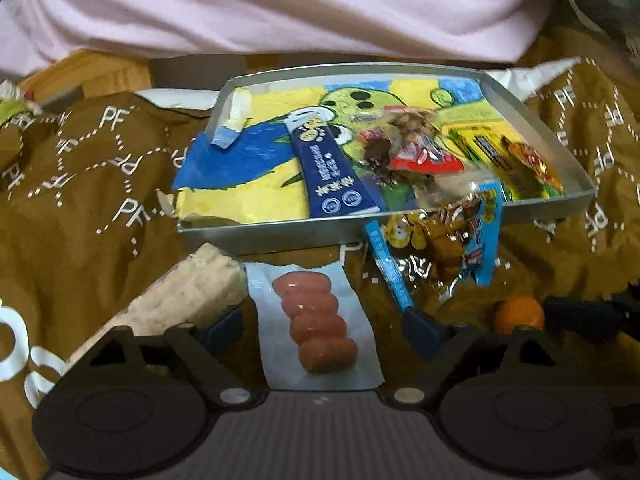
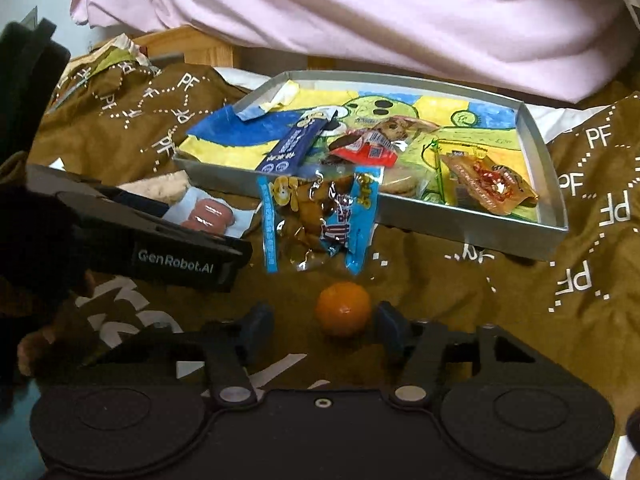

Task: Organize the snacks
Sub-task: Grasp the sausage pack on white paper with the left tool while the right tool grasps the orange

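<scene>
Left gripper (image 1: 320, 326) — jaws spread wide, fingers either side of a sealed sausage pack (image 1: 318, 328) without touching it. The pack lies flat on the brown printed cloth (image 1: 80, 200); its long axis runs away from the camera toward the tray, four pink links stacked along it, near end cut off by the gripper body. Pale rice-cake bar (image 1: 192, 292) just left of the pack, lower end hidden behind the left finger.

Right gripper (image 2: 324, 326) — jaws also wide, an orange (image 2: 343, 309) sitting on the cloth between the fingertips, a gap on each side. In the right wrist view the left gripper crosses the left edge and covers most of the sausage pack.

Blue-edged clear snack bag (image 2: 320, 220) — beyond the orange, upright-looking against the tray's near wall, long axis toward the tray; whether it leans on the rim or is lifted cannot be told. Print blurred.

Silver tray (image 2: 552, 216) — shallow, on the cloth, lined with a blue-yellow-green drawing. Contents: dark blue tube-shaped packet (image 2: 294, 146) pointing diagonally toward the far left corner; red wrapper (image 2: 366, 152) at centre; orange-brown packet (image 2: 490, 186) near the right corner. Labels unreadable.

Pink fabric (image 2: 360, 12) fills the background.
</scene>
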Available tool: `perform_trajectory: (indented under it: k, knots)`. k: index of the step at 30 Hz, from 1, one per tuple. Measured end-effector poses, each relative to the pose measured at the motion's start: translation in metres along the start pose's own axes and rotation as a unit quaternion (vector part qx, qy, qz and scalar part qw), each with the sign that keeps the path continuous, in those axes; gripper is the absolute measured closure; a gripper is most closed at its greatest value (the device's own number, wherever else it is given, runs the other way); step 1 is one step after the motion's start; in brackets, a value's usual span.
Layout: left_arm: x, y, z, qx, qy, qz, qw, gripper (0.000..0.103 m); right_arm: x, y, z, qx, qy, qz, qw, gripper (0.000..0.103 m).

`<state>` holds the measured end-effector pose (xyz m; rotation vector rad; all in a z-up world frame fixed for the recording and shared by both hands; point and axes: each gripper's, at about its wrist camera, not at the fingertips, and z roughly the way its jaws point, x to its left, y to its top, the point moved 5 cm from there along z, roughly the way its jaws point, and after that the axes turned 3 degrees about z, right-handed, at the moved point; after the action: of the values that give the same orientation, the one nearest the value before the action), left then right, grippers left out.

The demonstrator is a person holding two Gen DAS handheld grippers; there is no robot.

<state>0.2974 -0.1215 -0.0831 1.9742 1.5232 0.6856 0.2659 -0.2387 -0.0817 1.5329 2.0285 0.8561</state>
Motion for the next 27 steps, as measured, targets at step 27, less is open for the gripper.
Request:
perform_trajectory:
  k: [27]
  knots:
    - [0.009, -0.005, -0.030, 0.027, -0.024, -0.029, 0.9989, 0.044, -0.012, 0.009, -0.014, -0.040, -0.022, 0.009, 0.999, 0.069]
